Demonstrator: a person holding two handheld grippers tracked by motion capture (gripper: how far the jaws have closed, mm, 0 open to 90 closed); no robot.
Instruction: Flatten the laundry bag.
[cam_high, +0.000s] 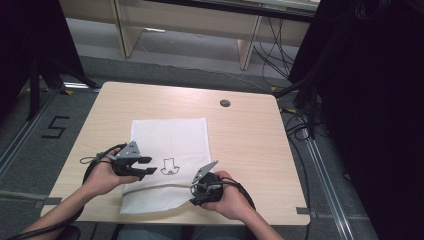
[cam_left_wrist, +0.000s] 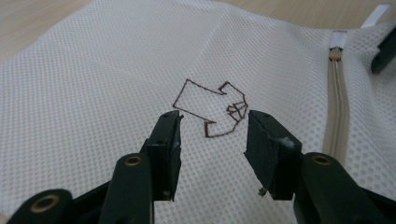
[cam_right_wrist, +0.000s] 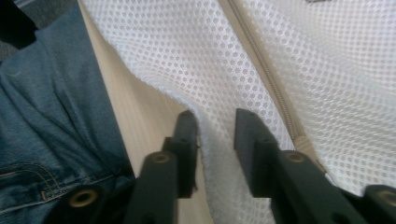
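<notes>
Lying flat on the desk (cam_high: 250, 135), the white mesh bag (cam_high: 170, 135) looks light, limp and easily snagged; the left gripper (cam_left_wrist: 212, 135) hovers released above its drawn arrow (cam_left_wrist: 210, 107); the right gripper (cam_right_wrist: 215, 128) straddles the near edge beside the zipper (cam_right_wrist: 275, 93), jaws not clenched, a sensible hold.

The high view looks forward and down over the whole table (cam_high: 250, 135). Each gripper view sits very close above the white mesh bag (cam_high: 167, 145), looking along its own jaws. All three views share the bag's zipper (cam_left_wrist: 337, 93).
</notes>
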